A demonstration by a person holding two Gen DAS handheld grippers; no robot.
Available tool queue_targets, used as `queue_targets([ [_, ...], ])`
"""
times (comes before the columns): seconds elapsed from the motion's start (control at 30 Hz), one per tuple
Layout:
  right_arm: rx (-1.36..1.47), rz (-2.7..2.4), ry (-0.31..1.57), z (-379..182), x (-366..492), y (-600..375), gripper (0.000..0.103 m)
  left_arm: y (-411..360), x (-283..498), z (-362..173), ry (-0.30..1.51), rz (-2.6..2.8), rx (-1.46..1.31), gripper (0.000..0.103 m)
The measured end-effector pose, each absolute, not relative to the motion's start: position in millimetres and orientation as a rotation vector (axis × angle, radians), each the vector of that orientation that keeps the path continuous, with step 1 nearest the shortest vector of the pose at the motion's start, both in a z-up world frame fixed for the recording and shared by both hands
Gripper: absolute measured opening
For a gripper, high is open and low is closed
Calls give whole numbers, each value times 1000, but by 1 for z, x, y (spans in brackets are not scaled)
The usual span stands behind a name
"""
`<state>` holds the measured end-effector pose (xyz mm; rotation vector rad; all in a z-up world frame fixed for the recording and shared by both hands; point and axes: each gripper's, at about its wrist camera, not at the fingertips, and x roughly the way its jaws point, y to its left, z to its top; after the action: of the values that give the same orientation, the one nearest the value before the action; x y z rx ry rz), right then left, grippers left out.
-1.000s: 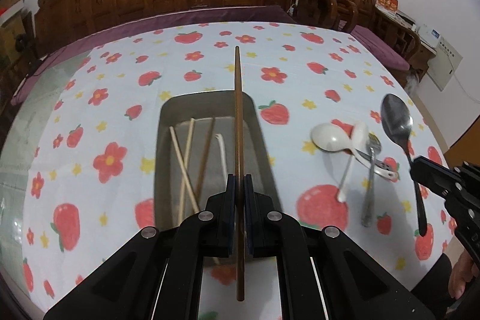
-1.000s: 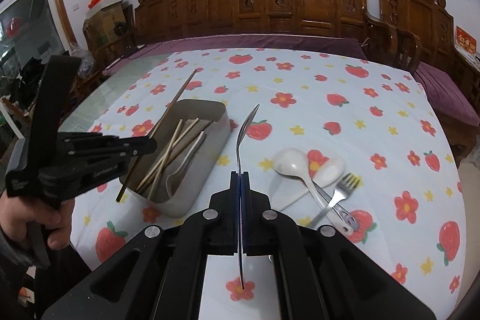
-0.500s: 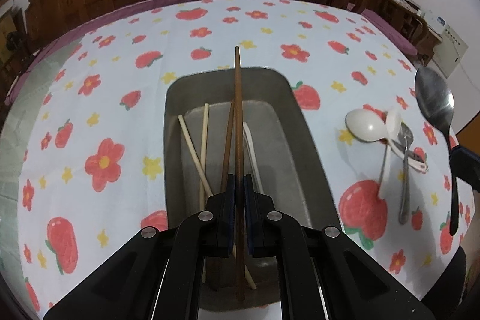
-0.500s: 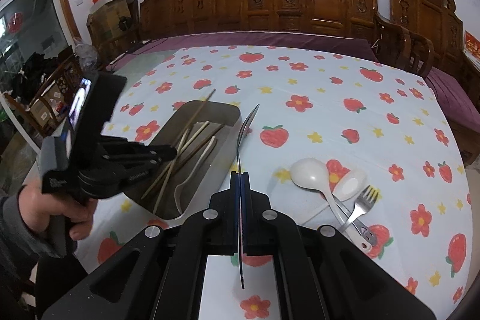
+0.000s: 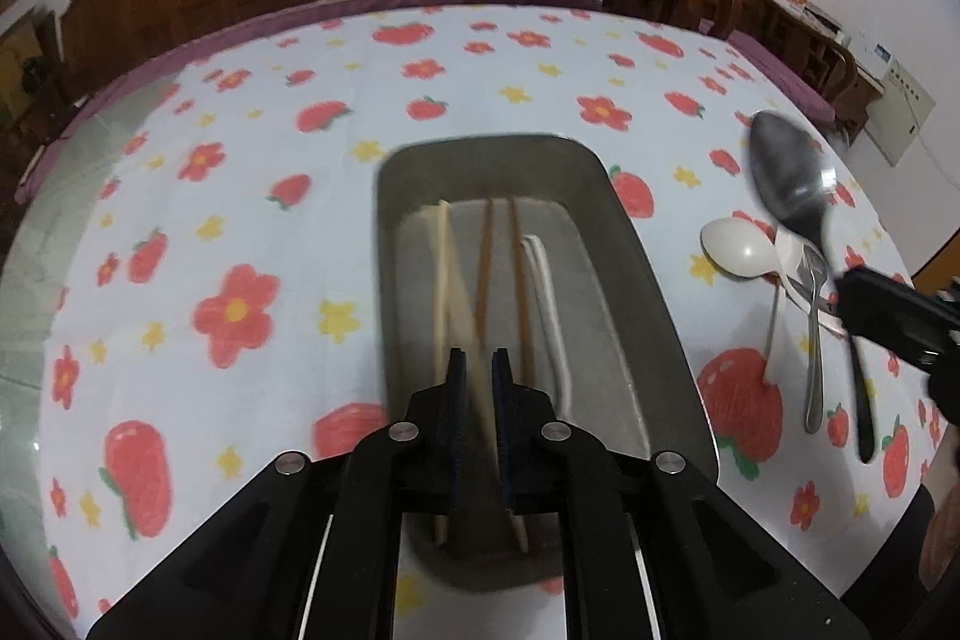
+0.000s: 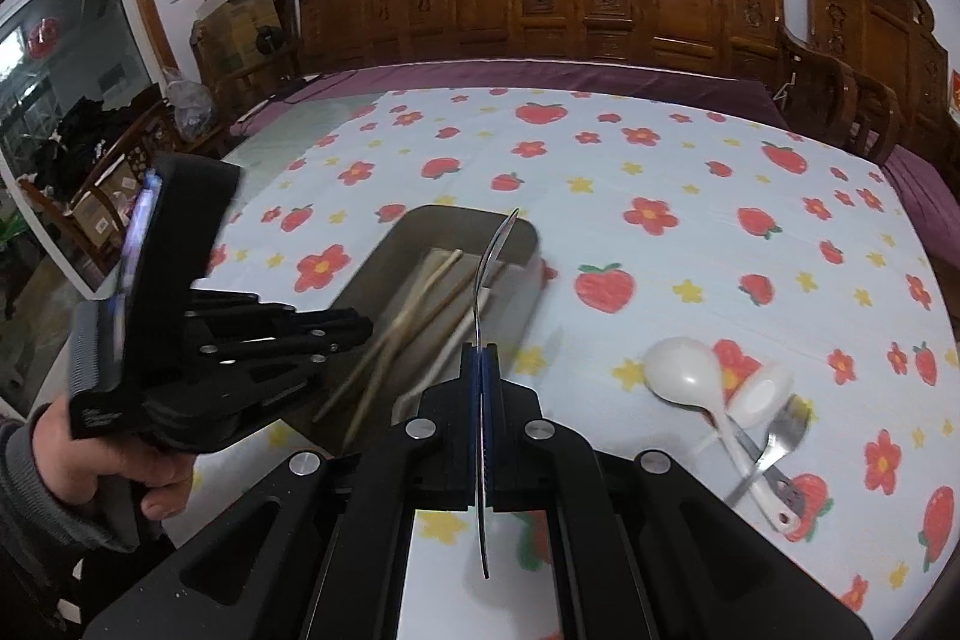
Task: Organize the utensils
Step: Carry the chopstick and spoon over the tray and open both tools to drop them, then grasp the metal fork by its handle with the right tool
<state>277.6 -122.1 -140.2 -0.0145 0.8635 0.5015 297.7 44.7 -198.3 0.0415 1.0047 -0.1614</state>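
Note:
The grey tray holds two pale chopsticks, two dark brown chopsticks and a white spoon. My left gripper hangs low over the tray's near end. Its jaws are opening, and nothing is pressed between them; the tray's chopsticks show through the gap. My right gripper is shut on a metal spoon, edge-on, with its bowl over the tray's right rim. The left wrist view has this spoon at the right.
On the strawberry-print cloth right of the tray lie two white spoons and a metal fork, crossed in a small heap. A hand holds the left gripper. Carved wooden chairs line the table's far side.
The left jaws have parted and the dark chopstick they held now lies in the tray. The left gripper sank closer to the tray. The right gripper carried the metal spoon leftward, over the tray.

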Motion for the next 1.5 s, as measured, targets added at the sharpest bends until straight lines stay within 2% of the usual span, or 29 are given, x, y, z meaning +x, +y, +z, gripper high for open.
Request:
queue_targets([
  [0.03, -12, 511, 863, -141, 279, -117, 2, 48, 294, -194, 991, -156, 43, 13],
  [0.6, 6, 584, 961, -198, 314, -37, 2, 98, 256, -148, 887, -71, 35, 13],
  [1.07, -9, 586, 948, -191, 308, -53, 5, 90, 245, -144, 883, -81, 40, 14],
  [1.2, -25, 584, 887, -171, 289, -82, 5, 70, 239, -141, 869, -114, 41, 26],
  [1.27, -45, 567, 858, -163, 278, -105, 5, 58, 236, -139, 864, -132, 50, 27],
  [1.4, -73, 510, 846, -160, 263, -157, 5, 27, 231, -137, 845, -184, 67, 36],
  [1.5, -85, 418, 861, -168, 260, -203, 6, 4, 229, -139, 843, -224, 62, 36],
])
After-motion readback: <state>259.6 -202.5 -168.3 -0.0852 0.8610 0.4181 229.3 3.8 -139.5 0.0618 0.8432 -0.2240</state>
